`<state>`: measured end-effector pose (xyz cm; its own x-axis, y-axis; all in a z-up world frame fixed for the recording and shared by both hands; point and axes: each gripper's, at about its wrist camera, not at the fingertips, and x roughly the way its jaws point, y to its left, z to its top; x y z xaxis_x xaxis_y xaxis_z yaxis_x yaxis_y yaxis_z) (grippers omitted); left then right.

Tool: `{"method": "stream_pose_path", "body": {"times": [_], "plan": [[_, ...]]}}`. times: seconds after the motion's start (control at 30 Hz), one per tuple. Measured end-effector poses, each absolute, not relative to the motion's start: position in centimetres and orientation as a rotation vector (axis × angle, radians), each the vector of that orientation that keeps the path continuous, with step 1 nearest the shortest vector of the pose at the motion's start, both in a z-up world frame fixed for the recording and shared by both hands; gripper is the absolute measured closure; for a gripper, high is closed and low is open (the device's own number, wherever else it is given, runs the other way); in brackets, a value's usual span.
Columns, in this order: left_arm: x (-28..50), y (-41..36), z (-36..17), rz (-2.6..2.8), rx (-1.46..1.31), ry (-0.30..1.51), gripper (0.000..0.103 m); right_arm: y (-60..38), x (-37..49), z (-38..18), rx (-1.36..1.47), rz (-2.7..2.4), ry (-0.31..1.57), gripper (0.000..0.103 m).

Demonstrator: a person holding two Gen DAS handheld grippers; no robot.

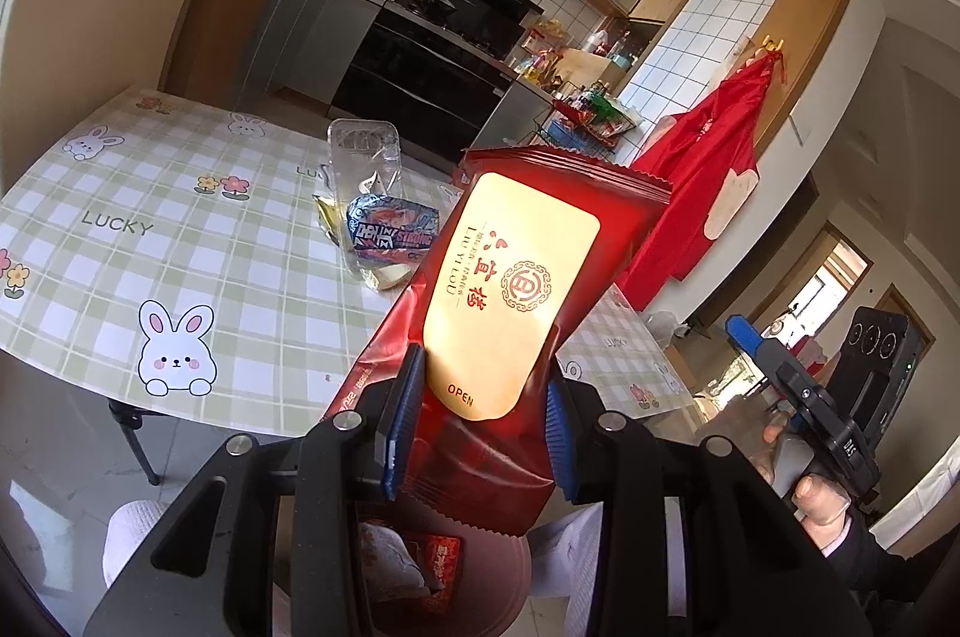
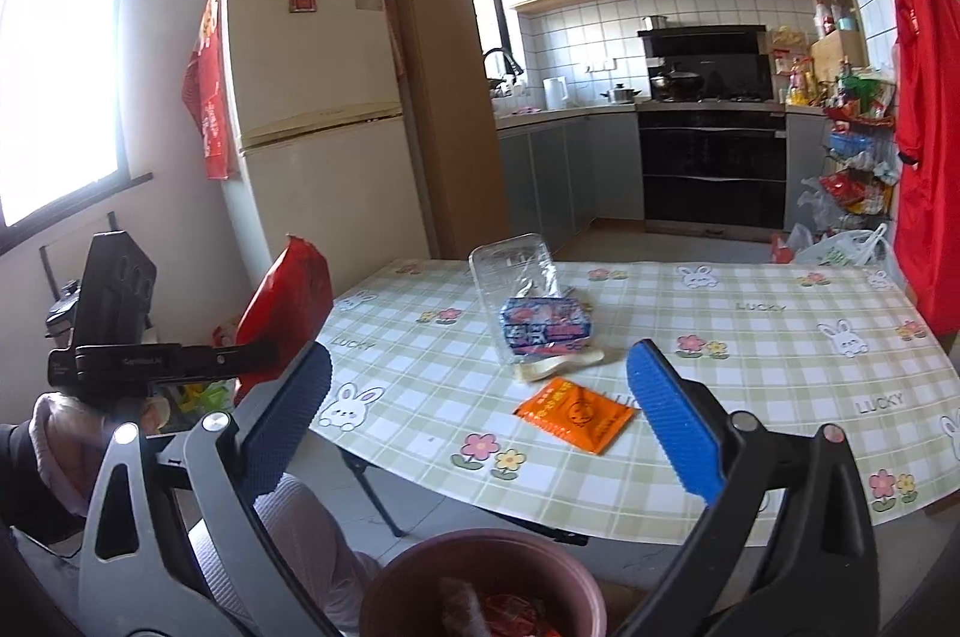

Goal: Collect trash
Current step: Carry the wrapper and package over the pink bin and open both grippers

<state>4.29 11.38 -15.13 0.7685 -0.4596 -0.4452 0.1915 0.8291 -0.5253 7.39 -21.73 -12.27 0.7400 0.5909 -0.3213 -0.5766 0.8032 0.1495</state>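
My left gripper (image 1: pixel 483 415) is shut on a red snack wrapper (image 1: pixel 510 277) with a cream label, holding it upright above a brownish-pink bin (image 1: pixel 510 565). The right wrist view shows that same wrapper (image 2: pixel 282 301) at the left. My right gripper (image 2: pixel 480 367) stands open and empty over the bin (image 2: pixel 420 559), which has some red wrappers inside. Ahead of it on the checked table (image 2: pixel 750 367) lie an orange sachet (image 2: pixel 576 415), a blue wrapper (image 2: pixel 546 328) and a clear plastic tray (image 2: pixel 516 265).
The bin sits below the table's near edge, beside the person's pale-trousered knee (image 2: pixel 294 523). A folding table leg (image 2: pixel 378 493) stands just behind. A fridge (image 2: pixel 312 97) is at the left, a red apron (image 2: pixel 924 127) hangs at the right, and kitchen counters lie beyond.
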Motion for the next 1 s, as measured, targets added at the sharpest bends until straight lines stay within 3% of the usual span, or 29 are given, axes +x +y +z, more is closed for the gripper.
{"method": "stream_pose_path", "body": {"times": [0.87,1.0], "plan": [[4.9,3.9,-15.3,-0.606,-0.390,0.660,0.065,-25.1,7.0,-11.3,0.045,0.518,0.276,0.006],[5.2,3.3,-15.4,-0.597,-0.380,0.671,0.060,-25.3,7.0,-11.3,0.055,0.513,0.272,0.006]]}}
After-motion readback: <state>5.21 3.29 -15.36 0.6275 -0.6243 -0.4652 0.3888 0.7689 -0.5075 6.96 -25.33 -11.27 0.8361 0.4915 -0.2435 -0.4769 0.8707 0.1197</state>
